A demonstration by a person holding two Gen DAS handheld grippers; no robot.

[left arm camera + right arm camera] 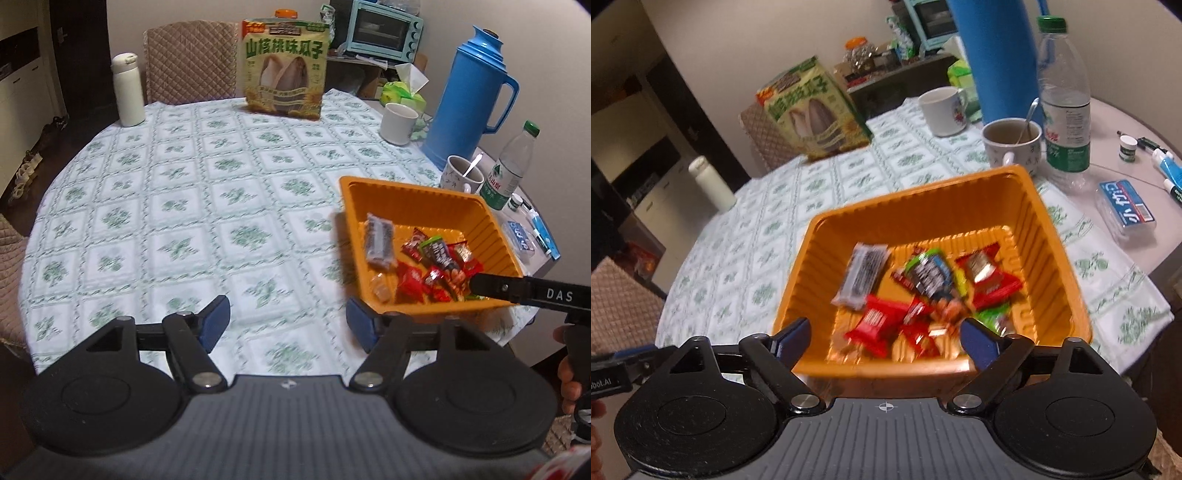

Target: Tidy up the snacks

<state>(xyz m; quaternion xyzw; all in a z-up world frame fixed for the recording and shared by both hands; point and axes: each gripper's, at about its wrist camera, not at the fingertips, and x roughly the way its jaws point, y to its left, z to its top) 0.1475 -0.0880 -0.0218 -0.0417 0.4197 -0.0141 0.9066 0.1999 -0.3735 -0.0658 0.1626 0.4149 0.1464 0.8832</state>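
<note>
Left tool: my left tool [288,321] hangs over bare cloth near the table's near edge, blue pads spread apart, nothing between them. Released.
Right tool: my right tool [884,338] sits over the near rim of the tray, pads wide apart, gripping nothing. Released. From the left wrist view I see its black finger reaching over the tray's near right corner.
Tray: ribbed orange plastic tray [1049,236], rectangular, on the right side of the table close to the near edge, resting on the green-and-white floral tablecloth [207,192].
Snacks: small wrapped snacks [923,295] lie loose on the tray floor, mostly red packets. One grey-and-black wrapped bar [862,275] lies at the left side, apart from the red heap. Blur hides the labels.
Far edge: big green-and-yellow sunflower seed bag [284,70] stands upright there; white insulated bottle [127,90] at the far left edge.
Right edge: tall blue thermos jug [469,99], plain white mug [399,123], patterned mug with a spoon in it [463,177], clear plastic water bottle with green cap [511,170], all beyond the tray.
</note>
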